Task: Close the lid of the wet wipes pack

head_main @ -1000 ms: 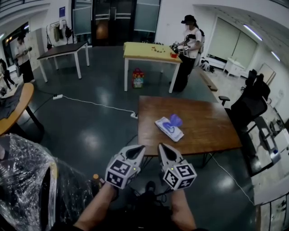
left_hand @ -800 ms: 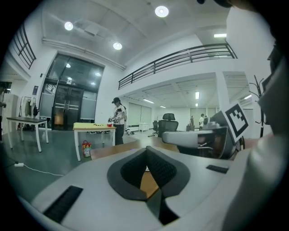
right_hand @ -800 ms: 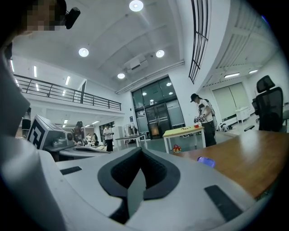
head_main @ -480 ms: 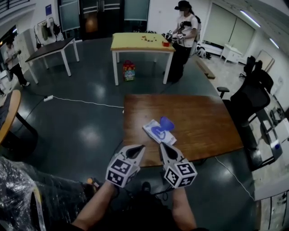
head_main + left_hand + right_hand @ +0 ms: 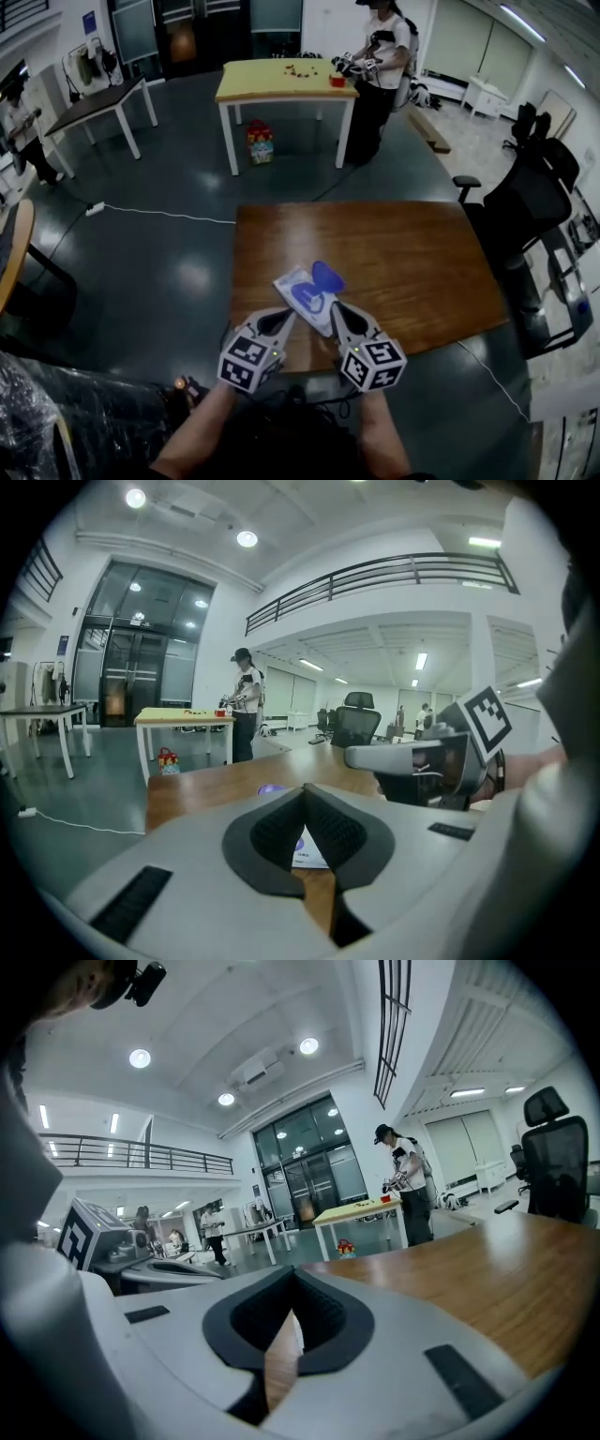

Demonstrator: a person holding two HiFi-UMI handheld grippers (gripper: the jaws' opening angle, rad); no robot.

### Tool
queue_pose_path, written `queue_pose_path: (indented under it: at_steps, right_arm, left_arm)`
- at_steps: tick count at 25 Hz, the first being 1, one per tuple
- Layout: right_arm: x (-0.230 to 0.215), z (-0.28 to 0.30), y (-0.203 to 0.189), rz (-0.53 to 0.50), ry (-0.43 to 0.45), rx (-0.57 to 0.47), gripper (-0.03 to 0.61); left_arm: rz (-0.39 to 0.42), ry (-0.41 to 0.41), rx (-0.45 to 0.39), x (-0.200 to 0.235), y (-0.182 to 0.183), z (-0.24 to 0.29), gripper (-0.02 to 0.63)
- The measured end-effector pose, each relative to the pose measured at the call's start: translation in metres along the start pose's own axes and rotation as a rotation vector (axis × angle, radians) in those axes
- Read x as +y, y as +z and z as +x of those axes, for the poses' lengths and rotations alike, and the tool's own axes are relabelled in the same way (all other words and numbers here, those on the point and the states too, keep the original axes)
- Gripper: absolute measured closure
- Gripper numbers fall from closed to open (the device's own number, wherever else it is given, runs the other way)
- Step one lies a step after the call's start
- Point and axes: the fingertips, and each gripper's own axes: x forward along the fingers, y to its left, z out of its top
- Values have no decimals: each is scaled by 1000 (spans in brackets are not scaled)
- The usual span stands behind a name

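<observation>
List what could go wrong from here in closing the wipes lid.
1. The wet wipes pack lies loose near the front edge of the table; a push on the raised lid might slide it instead of snapping it shut.
2. The left gripper and right gripper sit shut at the pack's near end; either could nudge it askew.

- Smooth brown wood with a faint sheen: table (image 5: 403, 262).
- Shiny plastic film: wet wipes pack (image 5: 298, 292); smooth blue plastic: lid (image 5: 327, 276).
- Dark, polished, reflective: floor (image 5: 169, 262).
- Matt grey plastic: left gripper (image 5: 287, 315), right gripper (image 5: 337, 306); rough black pads (image 5: 272, 841).

Grey hand-held grippers (image 5: 284, 317) (image 5: 336, 309), b/w marker cubes (image 5: 248, 361) (image 5: 375, 364).
</observation>
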Motion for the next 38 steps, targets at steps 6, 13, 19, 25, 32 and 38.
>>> queue_pose_path:
  at_steps: [6,13,19,25,32,38]
  right_arm:
    - [-43,31,-6,-14,-18,63,568]
    - [-79,73,-9,8,-74,117,568]
    - [-123,106,-28,-12,-177,225,568]
    - [-153,129,-48,20,-222,295,568]
    - [-158,135,-70,48,-190,361,568]
    - [-126,126,-75,71,-49,383,568]
  left_arm:
    - [-21,17,47,17,-12,30,607]
    - [-30,4,91,38,-25,51,607]
    - [-14,-60,137,43,-34,71,607]
    - [-16,-93,155,49,-35,85,607]
    - [-35,-83,166,58,-40,92,607]
    - [-43,-64,168,63,-39,92,607]
